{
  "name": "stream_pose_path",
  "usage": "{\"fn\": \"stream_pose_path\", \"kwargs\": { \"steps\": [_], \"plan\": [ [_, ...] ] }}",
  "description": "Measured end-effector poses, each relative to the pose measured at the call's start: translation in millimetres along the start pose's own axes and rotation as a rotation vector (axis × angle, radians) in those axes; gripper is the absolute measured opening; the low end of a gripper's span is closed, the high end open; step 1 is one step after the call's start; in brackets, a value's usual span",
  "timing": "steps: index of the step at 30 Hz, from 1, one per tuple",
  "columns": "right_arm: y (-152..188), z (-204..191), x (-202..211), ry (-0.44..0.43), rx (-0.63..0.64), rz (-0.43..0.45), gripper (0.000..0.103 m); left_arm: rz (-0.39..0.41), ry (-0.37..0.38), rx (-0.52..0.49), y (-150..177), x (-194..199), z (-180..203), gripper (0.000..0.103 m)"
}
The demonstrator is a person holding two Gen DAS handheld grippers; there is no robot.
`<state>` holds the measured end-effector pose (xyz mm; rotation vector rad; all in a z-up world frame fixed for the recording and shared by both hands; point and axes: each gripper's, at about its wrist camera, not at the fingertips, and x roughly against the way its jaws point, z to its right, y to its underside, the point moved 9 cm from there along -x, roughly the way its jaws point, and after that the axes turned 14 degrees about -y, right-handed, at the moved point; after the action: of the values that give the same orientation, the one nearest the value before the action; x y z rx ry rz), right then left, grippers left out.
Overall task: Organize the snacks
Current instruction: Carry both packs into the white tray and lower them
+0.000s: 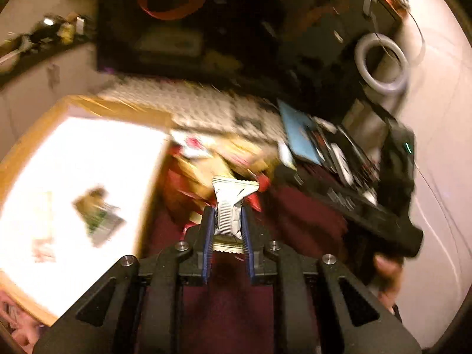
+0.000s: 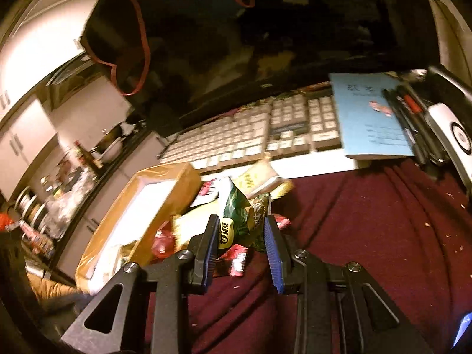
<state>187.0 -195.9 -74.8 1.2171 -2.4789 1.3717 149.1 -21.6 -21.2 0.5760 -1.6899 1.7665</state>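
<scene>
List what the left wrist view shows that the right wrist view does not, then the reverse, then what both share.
Only the left wrist view: the left gripper shut on a silver packet, a small packet lying in the box, a white tape roll, and the right gripper's body seen from outside.

Only the right wrist view: the right gripper shut on a green snack bag, and a cluttered counter at far left.

Both: the cardboard box, white keyboard, blue booklet, snack pile and maroon cloth.

This looks like a desk at home. A keyboard (image 2: 253,135) sits there. Kitchen cupboards (image 2: 23,144) show at the left edge
</scene>
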Motion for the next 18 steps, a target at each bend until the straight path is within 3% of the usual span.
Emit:
{"fn": "stream_pose_path", "kwargs": {
  "steps": [6,10,13,18],
  "plan": [
    [10.1,-58.7,-22.4,-0.113,0.059,-0.081,0.031,0.006,-0.164,0.126,-16.2,-5.9,-70.6,0.015],
    [16.3,-108.2,-51.4,-0.144,0.136,-0.140,0.031,0.018,-0.281,0.181,-16.6,-12.0,-116.6,0.015],
    [17.3,-132.0,-76.1,-0.153,0.164,-0.167,0.031,0.030,-0.413,0.207,-15.6,-18.2,-155.0,0.015],
    [19.7,-146.1,-126.0,-0.134,0.184,-0.227,0.031,-0.022,-0.458,0.268,-4.0,-36.3,-195.2,0.015]
  ]
}}
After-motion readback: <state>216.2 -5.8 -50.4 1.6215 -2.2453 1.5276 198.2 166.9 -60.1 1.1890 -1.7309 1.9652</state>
